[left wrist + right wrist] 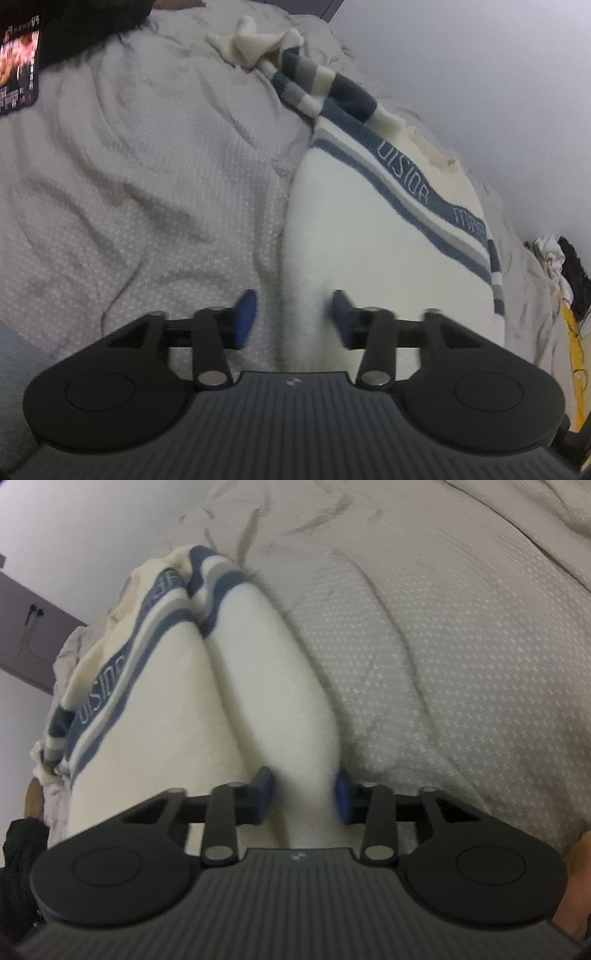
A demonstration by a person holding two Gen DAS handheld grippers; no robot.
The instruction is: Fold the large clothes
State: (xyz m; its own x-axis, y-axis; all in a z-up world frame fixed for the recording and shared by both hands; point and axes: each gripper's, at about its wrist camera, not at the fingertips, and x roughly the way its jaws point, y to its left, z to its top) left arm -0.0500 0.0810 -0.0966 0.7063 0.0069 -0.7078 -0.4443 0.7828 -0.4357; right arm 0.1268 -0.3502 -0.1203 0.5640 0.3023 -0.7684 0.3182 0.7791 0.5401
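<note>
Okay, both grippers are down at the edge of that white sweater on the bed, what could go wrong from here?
1. The left gripper stands open astride the white sweater's edge; lifting now would likely leave that side behind.
2. The right gripper pinches a thick fuzzy fold; it may slip or take only the top layer.
3. The striped sleeve lies bunched on the bedspread and could fold in crooked.

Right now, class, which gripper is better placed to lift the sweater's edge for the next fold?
Right. The right gripper has a thick roll of the cream sweater filling the gap between its blue pads. The left gripper stands wider, straddling the sweater's edge with bedspread under one side.
</note>
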